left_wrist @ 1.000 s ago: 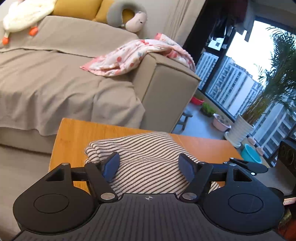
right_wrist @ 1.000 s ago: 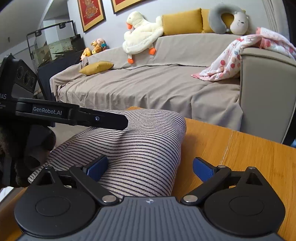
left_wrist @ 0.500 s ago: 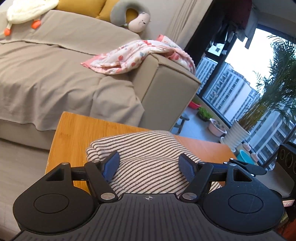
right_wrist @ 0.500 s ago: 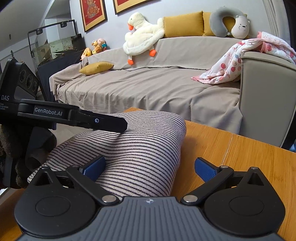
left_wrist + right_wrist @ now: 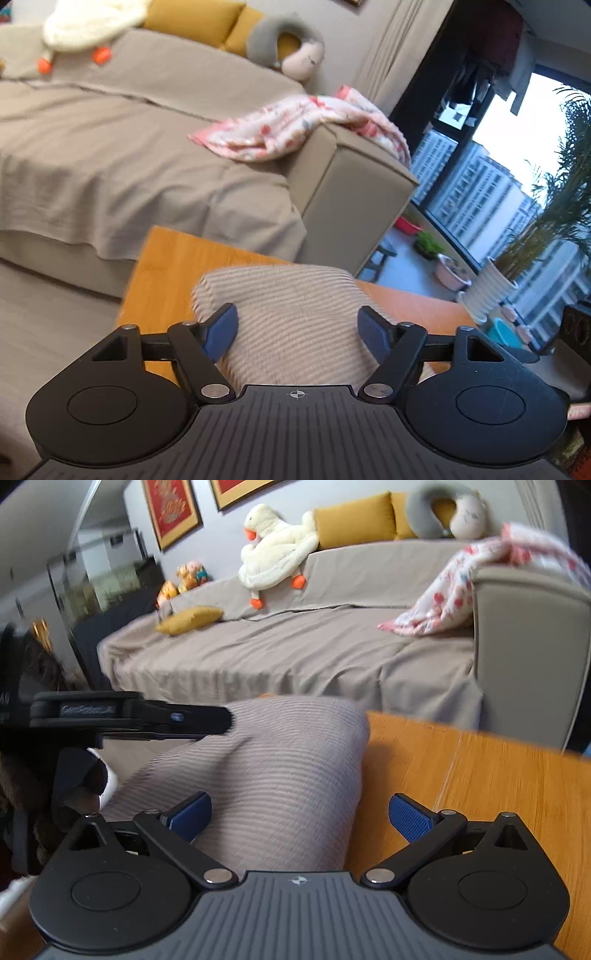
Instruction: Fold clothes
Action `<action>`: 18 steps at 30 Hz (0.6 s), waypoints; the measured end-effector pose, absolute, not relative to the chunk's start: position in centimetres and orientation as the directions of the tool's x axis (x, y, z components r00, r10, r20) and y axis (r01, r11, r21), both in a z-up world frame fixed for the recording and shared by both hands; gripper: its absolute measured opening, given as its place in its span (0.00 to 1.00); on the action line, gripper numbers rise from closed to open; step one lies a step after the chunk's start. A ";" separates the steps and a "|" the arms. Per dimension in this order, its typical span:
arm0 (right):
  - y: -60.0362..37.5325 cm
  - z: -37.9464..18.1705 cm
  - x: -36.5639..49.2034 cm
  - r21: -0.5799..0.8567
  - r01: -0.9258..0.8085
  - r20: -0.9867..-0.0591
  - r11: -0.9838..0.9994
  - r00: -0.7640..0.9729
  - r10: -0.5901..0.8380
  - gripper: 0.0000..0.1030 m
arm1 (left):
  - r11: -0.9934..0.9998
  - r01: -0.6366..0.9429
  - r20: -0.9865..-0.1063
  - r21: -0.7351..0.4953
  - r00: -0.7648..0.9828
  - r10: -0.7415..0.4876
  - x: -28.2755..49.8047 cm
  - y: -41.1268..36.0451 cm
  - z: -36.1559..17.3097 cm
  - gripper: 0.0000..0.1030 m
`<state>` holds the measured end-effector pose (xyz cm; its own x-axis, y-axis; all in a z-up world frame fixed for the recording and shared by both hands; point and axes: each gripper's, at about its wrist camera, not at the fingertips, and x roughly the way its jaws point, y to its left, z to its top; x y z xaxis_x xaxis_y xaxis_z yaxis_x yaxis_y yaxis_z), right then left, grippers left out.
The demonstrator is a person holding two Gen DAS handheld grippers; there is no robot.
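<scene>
left gripper (image 5: 297, 326): jaws wide, holding nothing, over the garment (image 5: 295, 314) | right gripper (image 5: 299, 812): jaws wide, holding nothing; left pad (image 5: 192, 812) over the cloth, right pad (image 5: 410, 819) over bare table (image 5: 480, 775) | garment: striped, folded, on the table, under and ahead of both grippers | both views blurred

One striped garment (image 5: 295, 317), one wooden table (image 5: 480, 775), two claws, three yellow cushions, one plush duck (image 5: 273, 550).
</scene>
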<state>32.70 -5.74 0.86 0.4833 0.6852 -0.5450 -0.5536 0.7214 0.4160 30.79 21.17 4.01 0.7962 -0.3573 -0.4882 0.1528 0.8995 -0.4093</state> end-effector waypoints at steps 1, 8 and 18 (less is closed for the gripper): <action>-6.1 0.9 32.5 0.436 -0.546 -0.543 0.716 0.475 0.693 0.99 | 0.900 0.162 -0.490 -0.405 0.792 -0.363 29.3 20.9 4.3 0.90; -6.6 0.6 31.6 0.531 -0.511 -0.507 0.676 0.447 0.737 0.73 | 0.885 0.154 -0.559 -0.440 0.725 -0.404 24.4 19.2 1.2 0.76; -6.4 1.3 30.7 0.374 -0.522 -0.532 0.766 0.556 0.638 0.83 | 0.881 0.158 -0.540 -0.445 0.738 -0.406 24.4 17.3 0.2 0.74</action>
<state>30.71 -6.43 1.30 0.5563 0.6385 -0.5319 -0.5221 0.7665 0.3740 24.37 17.34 0.23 0.7375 -0.4056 -0.5399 0.1585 0.8812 -0.4455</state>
